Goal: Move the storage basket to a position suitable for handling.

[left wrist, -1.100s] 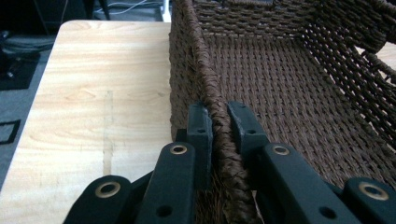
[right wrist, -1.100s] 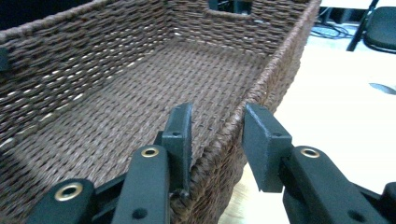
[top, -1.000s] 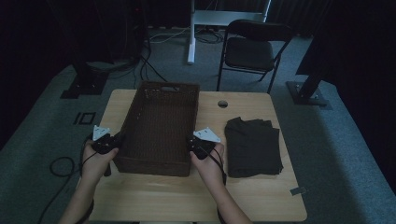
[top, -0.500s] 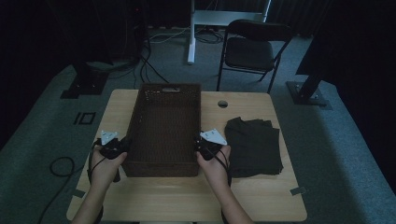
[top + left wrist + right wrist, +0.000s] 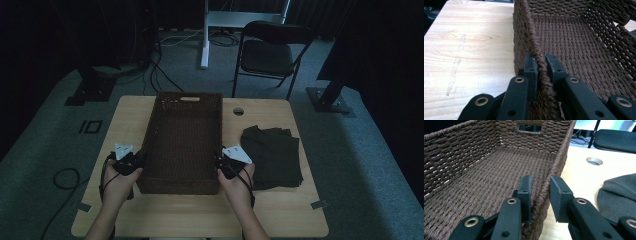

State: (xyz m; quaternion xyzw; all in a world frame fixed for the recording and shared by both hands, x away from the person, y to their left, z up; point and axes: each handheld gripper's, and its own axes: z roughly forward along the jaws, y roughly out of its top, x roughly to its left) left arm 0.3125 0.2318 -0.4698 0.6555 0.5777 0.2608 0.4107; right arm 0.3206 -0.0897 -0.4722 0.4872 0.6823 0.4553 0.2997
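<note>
On the table point(image 5: 125, 120) sits the basket point(image 5: 182, 145). Left gripper point(image 5: 541, 67) pinches its left rim tight. Right gripper point(image 5: 539, 192) sits around the right rim, still loose. Squeeze it shut, then move both hands together.

Black jaws point(image 5: 541, 72), brass rivets, grey plates point(image 5: 237, 153)

one basket point(image 5: 181, 145), one folded cloth point(image 5: 272, 156), one chair point(image 5: 268, 52)
</note>
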